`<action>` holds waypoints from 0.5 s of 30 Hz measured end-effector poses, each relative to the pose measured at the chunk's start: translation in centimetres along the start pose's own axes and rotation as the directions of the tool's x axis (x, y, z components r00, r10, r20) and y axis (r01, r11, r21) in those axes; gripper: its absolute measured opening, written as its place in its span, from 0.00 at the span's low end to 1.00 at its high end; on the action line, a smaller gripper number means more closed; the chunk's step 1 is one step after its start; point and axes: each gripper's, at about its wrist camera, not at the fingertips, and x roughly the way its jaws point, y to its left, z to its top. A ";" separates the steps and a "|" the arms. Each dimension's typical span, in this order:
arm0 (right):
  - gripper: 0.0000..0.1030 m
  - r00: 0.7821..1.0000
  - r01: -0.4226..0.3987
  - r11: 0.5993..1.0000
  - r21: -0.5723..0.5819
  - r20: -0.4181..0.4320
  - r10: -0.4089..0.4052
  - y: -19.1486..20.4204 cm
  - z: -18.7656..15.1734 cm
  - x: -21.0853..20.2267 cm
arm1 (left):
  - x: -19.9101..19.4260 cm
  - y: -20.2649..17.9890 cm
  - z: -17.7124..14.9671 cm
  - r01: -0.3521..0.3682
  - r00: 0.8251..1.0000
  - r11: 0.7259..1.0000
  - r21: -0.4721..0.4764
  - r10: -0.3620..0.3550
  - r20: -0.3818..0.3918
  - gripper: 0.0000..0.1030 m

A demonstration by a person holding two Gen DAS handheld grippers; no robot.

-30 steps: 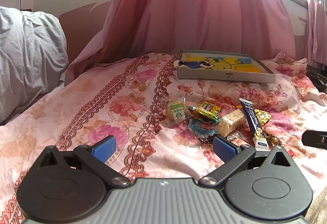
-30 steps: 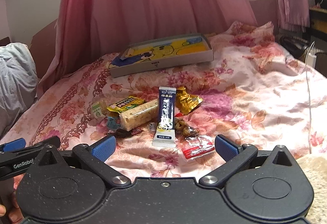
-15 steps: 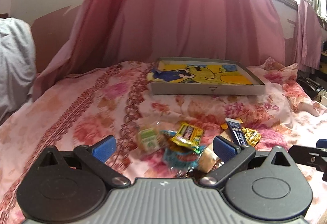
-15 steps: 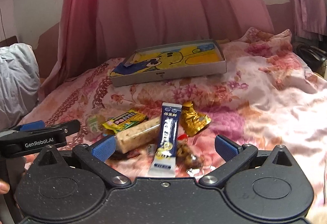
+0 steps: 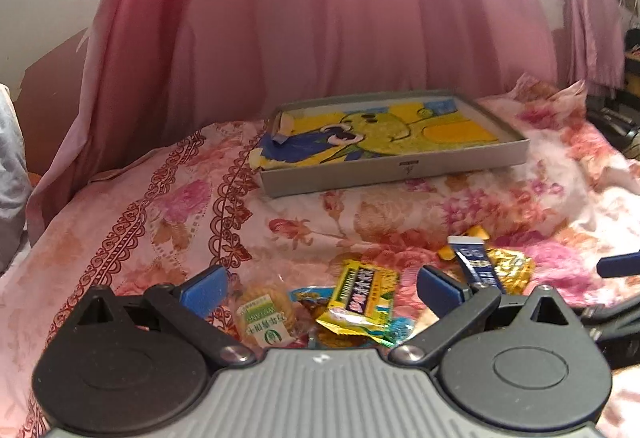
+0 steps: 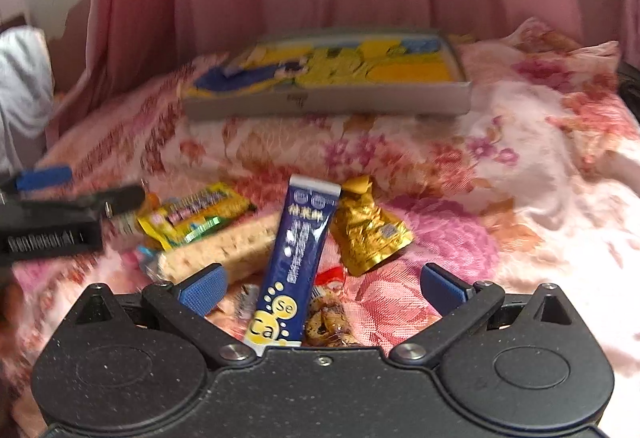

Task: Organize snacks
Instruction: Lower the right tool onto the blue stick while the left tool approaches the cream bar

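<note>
Right wrist view: right tongs spread wide, empty, straddling the blue stick pack; left tongs likewise open over the yellow wrapper. Close squarely, mid-pack; tray lies beyond.

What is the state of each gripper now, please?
Left gripper: jaws open, holding nothing.
Right gripper: jaws open, holding nothing.

Daylight comes through the pink curtain behind, glowing strongest at the top, so my views look warm and soft. My right view is blurred, mostly at the left edge, and both bend at the borders.
</note>
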 end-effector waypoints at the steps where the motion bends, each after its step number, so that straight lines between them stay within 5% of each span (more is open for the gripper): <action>1: 0.98 1.000 -0.003 1.000 -0.022 -0.009 0.003 0.2 0.0 0.7 | 0.4 0.0 0.1 -0.002 1.000 1.000 0.000 0.002 -0.010 1.00; 8: 0.93 1.000 -0.009 0.999 -0.052 -0.017 0.008 0.5 0.4 3.8 | 1.9 -0.1 0.6 0.006 0.998 1.000 0.020 -0.005 -0.055 1.00; 15: 0.90 0.999 -0.027 0.999 -0.036 -0.029 0.026 -0.3 -0.3 4.3 | 2.3 -0.3 1.4 0.092 0.993 0.991 0.096 -0.084 -0.083 1.00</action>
